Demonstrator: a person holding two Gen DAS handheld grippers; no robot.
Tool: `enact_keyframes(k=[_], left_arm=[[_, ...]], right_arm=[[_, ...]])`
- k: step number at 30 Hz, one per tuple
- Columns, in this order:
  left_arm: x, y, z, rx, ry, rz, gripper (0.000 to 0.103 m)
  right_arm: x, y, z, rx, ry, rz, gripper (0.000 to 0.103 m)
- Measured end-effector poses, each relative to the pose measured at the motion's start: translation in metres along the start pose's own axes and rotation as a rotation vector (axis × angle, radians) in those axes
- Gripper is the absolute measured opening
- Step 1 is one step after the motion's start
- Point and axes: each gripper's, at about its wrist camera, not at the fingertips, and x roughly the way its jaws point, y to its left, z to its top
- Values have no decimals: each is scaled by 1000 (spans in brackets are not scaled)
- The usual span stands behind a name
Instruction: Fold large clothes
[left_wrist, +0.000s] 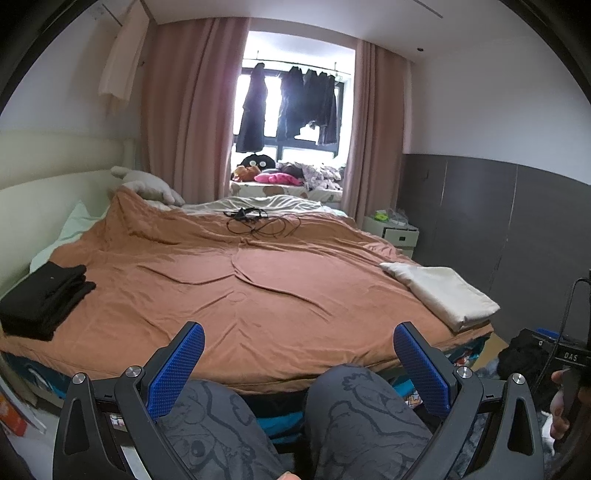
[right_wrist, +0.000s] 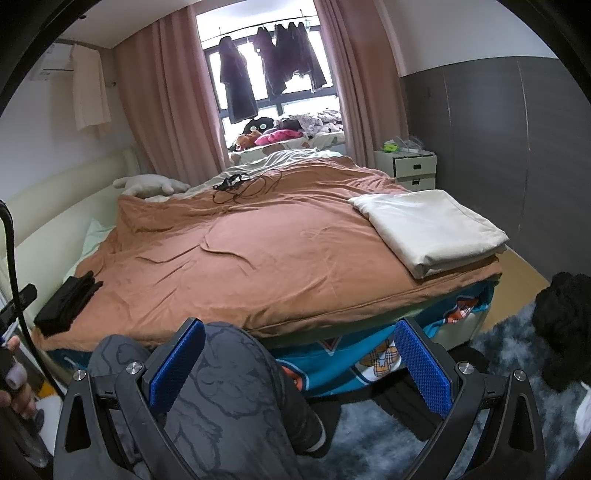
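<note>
Black folded clothes (left_wrist: 44, 297) left; cream bundle (right_wrist: 428, 229) right; cables (left_wrist: 258, 221) possibly mid-bed.

I saw the folded black garment (left_wrist: 44, 295) lying as a flat stack at the near left edge of the bed. The folded cream cloth (right_wrist: 432, 229) rested squarely at the near right corner, well apart from it, its layered edges facing me.

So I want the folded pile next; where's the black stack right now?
The black stack lies at the bed's near-left corner on the brown cover in both views, across from the cream folded sheet.
</note>
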Motion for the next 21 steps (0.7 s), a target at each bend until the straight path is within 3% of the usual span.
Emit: enact_keyframes(k=[21], left_arm=[[-11, -3, -4, 23, -21, -8, 103]], right_arm=[[-3, 3, -2, 2, -2, 0, 103]])
